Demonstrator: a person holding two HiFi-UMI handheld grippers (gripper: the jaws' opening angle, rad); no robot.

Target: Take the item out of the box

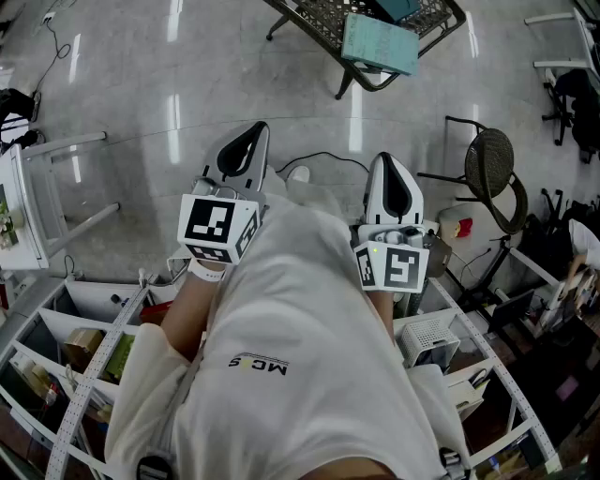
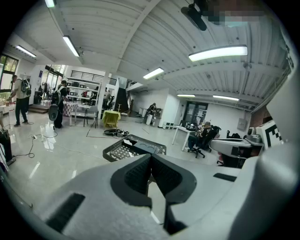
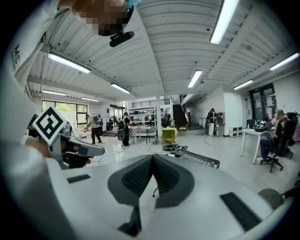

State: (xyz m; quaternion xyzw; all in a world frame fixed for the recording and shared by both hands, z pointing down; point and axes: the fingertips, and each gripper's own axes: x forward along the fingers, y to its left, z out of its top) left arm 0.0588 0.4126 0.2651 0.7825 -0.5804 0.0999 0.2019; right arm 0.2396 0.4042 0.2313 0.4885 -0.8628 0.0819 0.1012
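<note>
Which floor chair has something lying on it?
The black mesh chair at top, bearing a teal flat box; the round brown wicker chair looks bare.

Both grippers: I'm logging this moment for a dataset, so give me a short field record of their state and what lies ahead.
left gripper: jaws together, nothing between them
right gripper: jaws together, nothing between them
pose: both raised before the person's white shirt, pointing out over the floor
ahead: black mesh stand bearing a teal item
below: white shelving
task: no item held
</note>
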